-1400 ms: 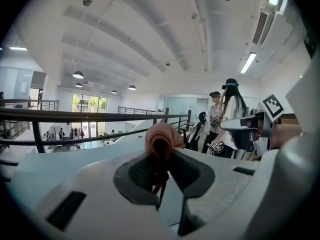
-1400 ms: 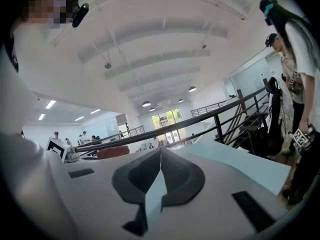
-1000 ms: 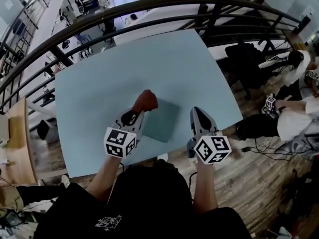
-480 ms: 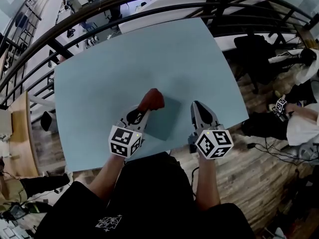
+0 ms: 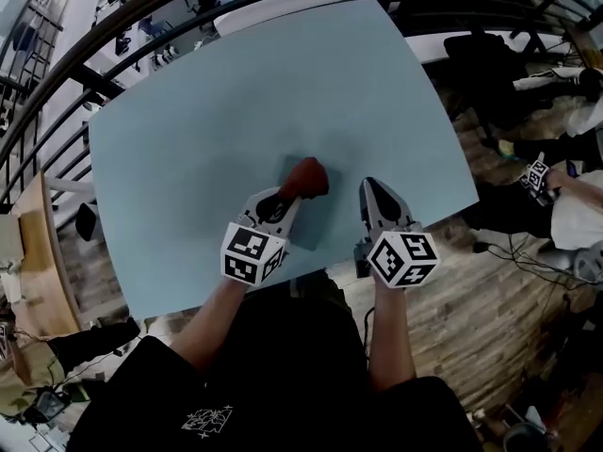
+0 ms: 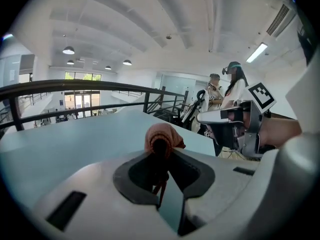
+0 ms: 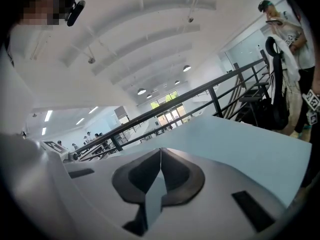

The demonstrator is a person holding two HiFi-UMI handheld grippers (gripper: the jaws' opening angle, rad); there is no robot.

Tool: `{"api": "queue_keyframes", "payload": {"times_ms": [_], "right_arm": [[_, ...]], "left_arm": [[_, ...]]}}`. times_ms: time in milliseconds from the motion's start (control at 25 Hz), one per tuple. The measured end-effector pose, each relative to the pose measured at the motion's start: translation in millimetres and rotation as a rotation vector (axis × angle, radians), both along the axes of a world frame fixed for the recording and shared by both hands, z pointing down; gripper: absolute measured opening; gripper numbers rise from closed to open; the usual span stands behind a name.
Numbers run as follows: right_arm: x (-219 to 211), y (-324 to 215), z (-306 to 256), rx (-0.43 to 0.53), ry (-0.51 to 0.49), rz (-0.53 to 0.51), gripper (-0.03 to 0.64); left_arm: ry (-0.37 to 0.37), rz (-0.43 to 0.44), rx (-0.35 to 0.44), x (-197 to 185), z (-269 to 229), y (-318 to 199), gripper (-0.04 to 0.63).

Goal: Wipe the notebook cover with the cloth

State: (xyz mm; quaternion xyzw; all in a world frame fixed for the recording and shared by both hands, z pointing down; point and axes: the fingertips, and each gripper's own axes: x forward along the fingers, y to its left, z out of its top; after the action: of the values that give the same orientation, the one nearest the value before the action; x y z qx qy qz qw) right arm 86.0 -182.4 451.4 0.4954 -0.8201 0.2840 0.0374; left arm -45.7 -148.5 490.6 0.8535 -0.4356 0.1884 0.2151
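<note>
My left tool clamps the red cloth on the notebook; my right tool sits closed and empty just right, over the counter.

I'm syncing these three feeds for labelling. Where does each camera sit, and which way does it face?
Head view: on the person's head, looking steeply down at the table, the notebook, both forearms, the left gripper and right gripper.
Left gripper view: rides the left gripper, facing along its jaws, shut on the cloth, across the table; the right gripper shows at right.
Right gripper view: rides the right gripper, facing along its shut, empty jaws toward the railing.
Shared: both gripper views show table and railing.
</note>
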Motion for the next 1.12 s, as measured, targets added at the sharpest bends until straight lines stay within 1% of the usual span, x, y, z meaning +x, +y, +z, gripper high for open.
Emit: {"api": "queue_keyframes", "payload": {"times_ms": [200, 400, 680, 920, 1040, 1120], "right_arm": [[1, 2, 39, -0.062, 0.009, 0.023, 0.008], [9, 8, 69, -0.108, -0.003, 0.036, 0.008], [16, 15, 98, -0.141, -0.018, 0.055, 0.008], [32, 17, 115, -0.156, -0.028, 0.060, 0.008], [31, 16, 117, -0.157, -0.032, 0.064, 0.008], [30, 17, 118, -0.160, -0.031, 0.062, 0.008]], "left_arm": [[0.015, 0.029, -0.023, 18, 20, -9, 0.071], [0.007, 0.026, -0.056, 37, 46, -17, 0.071], [-0.009, 0.034, -0.090, 53, 73, -22, 0.071], [-0.034, 0.032, -0.107, 74, 88, -24, 0.071], [-0.045, 0.033, -0.110, 73, 94, -25, 0.071], [-0.041, 0.028, -0.112, 74, 97, -26, 0.071]]}}
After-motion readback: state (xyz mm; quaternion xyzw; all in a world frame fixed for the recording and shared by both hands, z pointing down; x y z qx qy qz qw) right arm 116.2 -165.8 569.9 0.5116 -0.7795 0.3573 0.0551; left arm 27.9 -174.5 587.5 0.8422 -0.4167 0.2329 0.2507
